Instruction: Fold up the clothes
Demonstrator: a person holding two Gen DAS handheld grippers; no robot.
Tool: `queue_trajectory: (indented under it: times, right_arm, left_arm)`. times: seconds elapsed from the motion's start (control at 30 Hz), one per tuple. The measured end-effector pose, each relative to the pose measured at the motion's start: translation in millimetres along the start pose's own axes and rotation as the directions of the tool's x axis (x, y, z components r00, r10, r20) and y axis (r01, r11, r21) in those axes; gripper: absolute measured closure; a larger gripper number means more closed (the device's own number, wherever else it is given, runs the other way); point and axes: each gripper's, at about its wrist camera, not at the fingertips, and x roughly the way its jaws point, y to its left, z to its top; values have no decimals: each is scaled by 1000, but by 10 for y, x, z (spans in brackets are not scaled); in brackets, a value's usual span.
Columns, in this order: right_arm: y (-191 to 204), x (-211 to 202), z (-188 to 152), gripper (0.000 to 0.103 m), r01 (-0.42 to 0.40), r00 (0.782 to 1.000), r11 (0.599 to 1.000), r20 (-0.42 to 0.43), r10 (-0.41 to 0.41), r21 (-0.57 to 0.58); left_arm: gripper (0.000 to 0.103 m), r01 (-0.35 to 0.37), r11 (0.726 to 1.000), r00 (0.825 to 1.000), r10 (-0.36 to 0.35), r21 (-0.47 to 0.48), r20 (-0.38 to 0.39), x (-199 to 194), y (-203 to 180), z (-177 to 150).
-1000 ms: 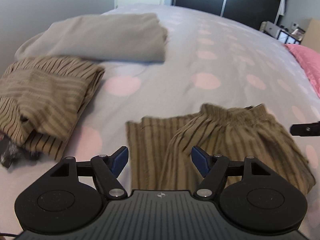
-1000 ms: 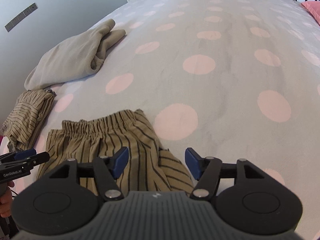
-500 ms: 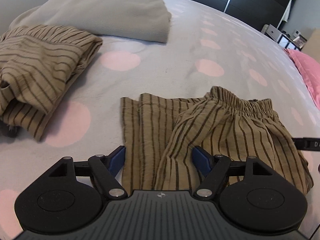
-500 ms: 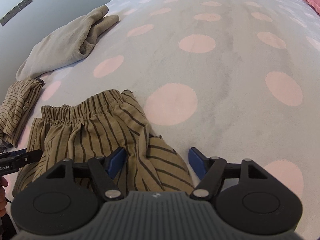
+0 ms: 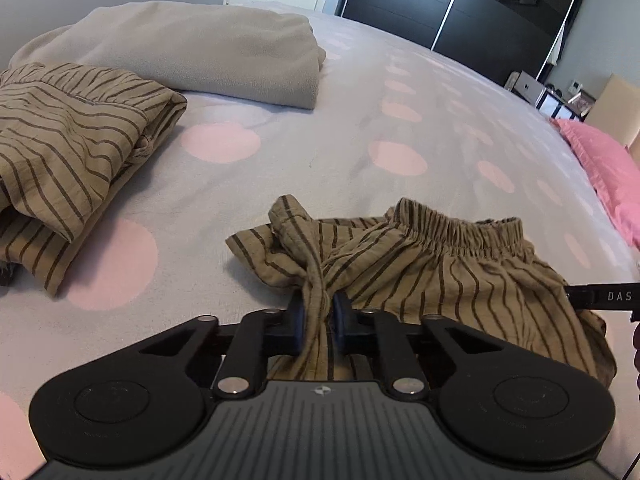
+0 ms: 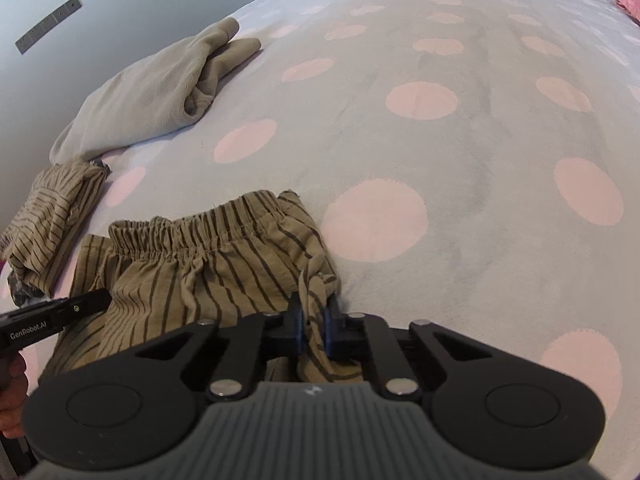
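Observation:
Tan shorts with dark stripes (image 5: pixel 440 264) lie crumpled on the bed, elastic waistband away from me. In the left wrist view my left gripper (image 5: pixel 318 308) is closing, its blue pads pinching a bunched fold at the shorts' left edge. In the right wrist view my right gripper (image 6: pixel 313 312) is closing too, with a fold of the shorts' (image 6: pixel 200 264) right edge squeezed between its pads. Each gripper's black tip shows at the side of the other view.
A folded striped garment (image 5: pixel 68 140) and a folded beige garment (image 5: pixel 200 52) lie at the left on the grey bedspread with pink dots (image 5: pixel 400 120). A pink pillow (image 5: pixel 608 168) is at the right edge. Dark wardrobe doors stand beyond the bed.
Both grippers went from wide open over the shorts to closed on the fabric. The cloth bunched up between each pair of pads, and the left edge of the shorts crumpled.

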Motion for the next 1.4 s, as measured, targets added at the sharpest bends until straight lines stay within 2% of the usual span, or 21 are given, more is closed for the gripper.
queue_trajectory:
  times: [0.2,0.4,0.6,0.77,0.97,1.13,1.4]
  right_arm:
    - [142,-309,49,94,-9,997,1000,74,10,-10]
    - [445,-655,88,94,11,990,1000,143,-8,-23]
    - [828,-967,162,94,-1,978,1000,208,-1,14]
    - [1337,-1048,303,94,-54,975,998,215,48,20]
    - [2078,-894,489,94,-124,973,992,199,120,6]
    - [2631,-585,603,94,-199,968,979,162,191,39]
    - [3448,10,718,94,-238,964,971,130,233,19]
  left_arm:
    - [97,20,1000,998,-19,-19,54,-199,-13,95]
    - [98,37,999,993,-35,-11,114,-517,10,292]
    - [98,29,997,988,-39,70,147,-873,94,620]
    - [98,6,988,987,-31,154,161,-1248,352,1016]
    - [99,-50,982,987,22,181,157,-1577,880,1423]
    - [99,-135,978,979,107,157,171,-1726,1411,1621]
    - [99,-256,960,959,237,113,155,-1657,2225,1843]
